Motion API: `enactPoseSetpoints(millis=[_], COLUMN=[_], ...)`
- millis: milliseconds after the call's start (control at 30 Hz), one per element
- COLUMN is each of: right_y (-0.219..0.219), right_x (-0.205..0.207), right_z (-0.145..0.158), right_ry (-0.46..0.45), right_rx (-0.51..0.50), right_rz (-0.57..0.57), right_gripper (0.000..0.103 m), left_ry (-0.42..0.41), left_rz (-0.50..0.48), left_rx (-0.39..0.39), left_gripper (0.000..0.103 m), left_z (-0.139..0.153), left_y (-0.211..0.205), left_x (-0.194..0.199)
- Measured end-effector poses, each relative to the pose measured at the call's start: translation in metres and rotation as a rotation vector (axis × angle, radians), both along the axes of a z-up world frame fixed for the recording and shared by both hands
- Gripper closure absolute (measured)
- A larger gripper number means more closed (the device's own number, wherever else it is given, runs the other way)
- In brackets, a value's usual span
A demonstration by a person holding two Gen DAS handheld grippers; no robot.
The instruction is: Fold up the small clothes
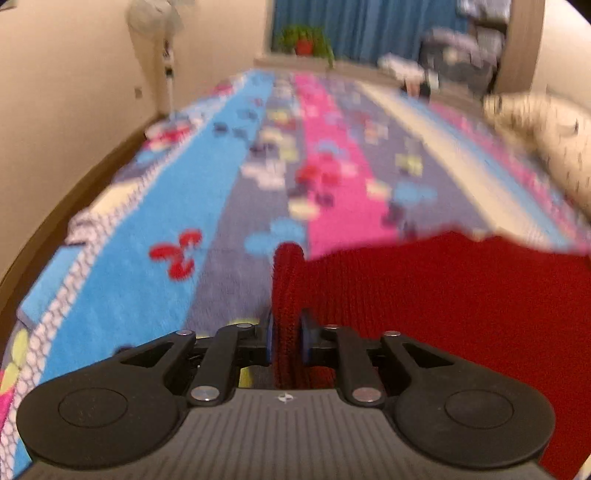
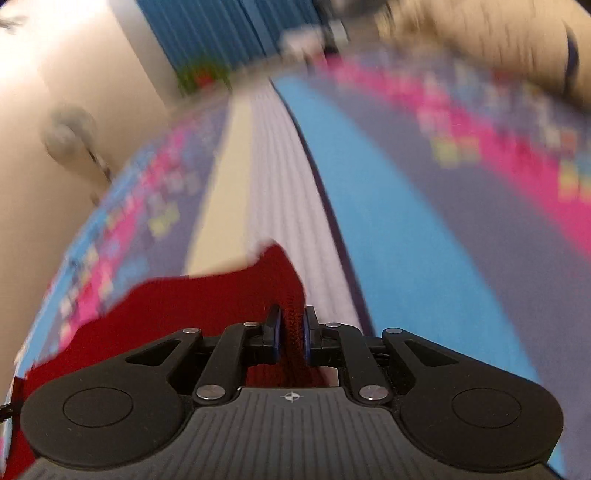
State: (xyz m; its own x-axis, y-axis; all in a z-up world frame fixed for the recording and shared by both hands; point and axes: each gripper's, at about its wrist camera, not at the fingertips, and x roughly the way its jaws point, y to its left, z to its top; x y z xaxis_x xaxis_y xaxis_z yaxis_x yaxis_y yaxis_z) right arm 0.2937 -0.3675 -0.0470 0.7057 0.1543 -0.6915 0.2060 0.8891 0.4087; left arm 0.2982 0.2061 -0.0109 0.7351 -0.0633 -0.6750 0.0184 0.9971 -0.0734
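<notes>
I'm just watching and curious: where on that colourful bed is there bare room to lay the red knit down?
Both the left gripper and right gripper pinch the red knit garment. The striped blanket lies bare ahead, between the wall and the cream pillow. It is crowded at the far end, by the potted plant and the blurred clutter.

Left wrist view: looks forward along the left gripper (image 1: 287, 338), low and close over the striped pink-and-blue patterned bedspread (image 1: 207, 192), toward the blue curtain (image 1: 369, 29) at top.
Right wrist view: same low stance behind the right gripper (image 2: 291, 334), tilted, blurred.
Shared: red knitted garment (image 1: 443, 295) (image 2: 184, 302), bedspread (image 2: 388, 221), curtain (image 2: 207, 33).
</notes>
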Motion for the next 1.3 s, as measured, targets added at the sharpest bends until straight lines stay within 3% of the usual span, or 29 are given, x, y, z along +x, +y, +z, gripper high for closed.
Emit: enactPoseSetpoints(millis=[67, 200, 267, 500, 700, 733, 767, 867, 967, 1100, 1133, 1167, 1267, 1300], right_y=[-0.003, -0.008, -0.007, -0.008, -0.002, -0.001, 0.000, 0.004, 0.009, -0.006, -0.007, -0.006, 0.004, 0.008], right_x=[-0.008, -0.032, -0.048, -0.103, -0.134, -0.137, -0.140, -0.145, -0.150, -0.170, -0.177, -0.180, -0.169, -0.164], right_z=[0.005, 0.008, 0.011, 0.015, 0.008, 0.007, 0.006, 0.004, 0.009, 0.044, 0.050, 0.050, 0.023, 0.012], right_ry=[-0.014, 0.039, 0.065, 0.125, 0.170, 0.174, 0.178, 0.182, 0.153, -0.035, -0.069, -0.065, 0.118, 0.184], right_rx=[0.008, 0.080, 0.101, 0.109, 0.091, 0.091, 0.092, 0.078, 0.030, 0.065, 0.083, 0.079, 0.007, -0.020], right_rz=[-0.008, -0.009, 0.012, 0.039, 0.094, 0.099, 0.104, 0.125, 0.142, 0.066, 0.051, 0.048, 0.056, 0.065], right_gripper=[0.084, 0.068, 0.066, 0.056, 0.048, 0.048, 0.048, 0.050, 0.085, 0.090, 0.090, 0.090, 0.090, 0.089], left_ry=[-0.016, 0.104, 0.172, 0.306, 0.346, 0.352, 0.358, 0.353, 0.291, 0.082, 0.084, 0.138, 0.354, 0.374], left_rz=[0.038, 0.048, 0.015, -0.006, -0.057, -0.058, -0.060, -0.092, -0.085, -0.064, -0.064, -0.050, -0.012, -0.012], left_rx=[-0.073, -0.248, -0.335, -0.390, -0.338, -0.340, -0.349, -0.353, -0.317, -0.378, -0.373, -0.366, -0.319, -0.286], left_gripper=[0.075, 0.069, 0.051, 0.049, 0.050, 0.054, 0.065, 0.087, 0.090, 0.090, 0.090, 0.090, 0.088, 0.087], left_z=[0.009, 0.008, 0.005, -0.006, -0.011, -0.012, -0.013, -0.010, -0.002, 0.029, 0.030, 0.023, -0.011, -0.015], left_y=[0.012, 0.030, 0.034, 0.041, 0.030, 0.030, 0.030, 0.025, 0.022, 0.035, 0.035, 0.035, 0.027, 0.024], left_x=[-0.009, -0.026, -0.037, -0.080, -0.100, -0.101, -0.101, -0.103, -0.111, -0.137, -0.139, -0.139, -0.123, -0.120])
